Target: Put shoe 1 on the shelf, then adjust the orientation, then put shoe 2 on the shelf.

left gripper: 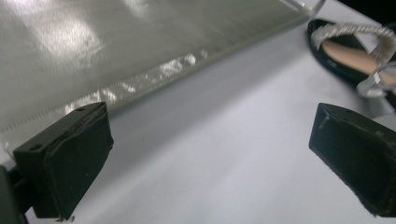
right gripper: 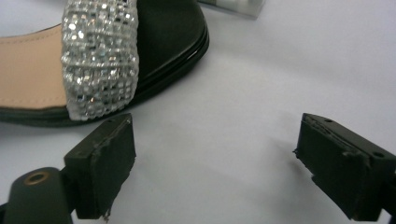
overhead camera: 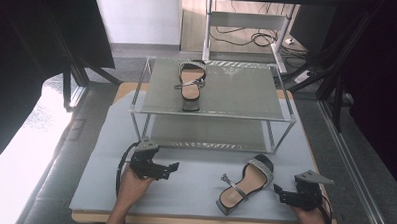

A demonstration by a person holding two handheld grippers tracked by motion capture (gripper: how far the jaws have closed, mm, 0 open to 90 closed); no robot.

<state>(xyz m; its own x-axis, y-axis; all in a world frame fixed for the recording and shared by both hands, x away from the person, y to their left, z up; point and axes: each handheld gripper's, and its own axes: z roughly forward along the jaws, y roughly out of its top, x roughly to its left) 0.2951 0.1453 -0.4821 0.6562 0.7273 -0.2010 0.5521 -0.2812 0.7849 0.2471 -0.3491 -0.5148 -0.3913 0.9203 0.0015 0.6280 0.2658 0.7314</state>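
Black jaws of the right tool (right gripper: 212,170) stand wide apart in the right gripper view, with bare desk (right gripper: 261,74) between them and nothing held. Just beyond its left jaw, that view shows the front of the near sandal (right gripper: 140,51) up close: a glittering silver strap over a tan insole and a black sole rim, near the pad but apart from it. From the high view the same sandal (overhead camera: 246,182) lies on the grey-covered desk, toe toward the shelf rack (overhead camera: 212,108), slightly angled, with the right tool (overhead camera: 280,191) just beside its toe end on the right and the left tool (overhead camera: 172,168) well apart on the other side. That high view also gives what the gripper views lack: a 2nd sandal (overhead camera: 191,84) resting on the rack's top shelf. The left gripper view looks along the left tool (left gripper: 210,163), its jaws equally wide and empty over bare desk, with the rack's lower shelf (left gripper: 116,51) ahead and the near sandal (left gripper: 355,51) at the upper right.
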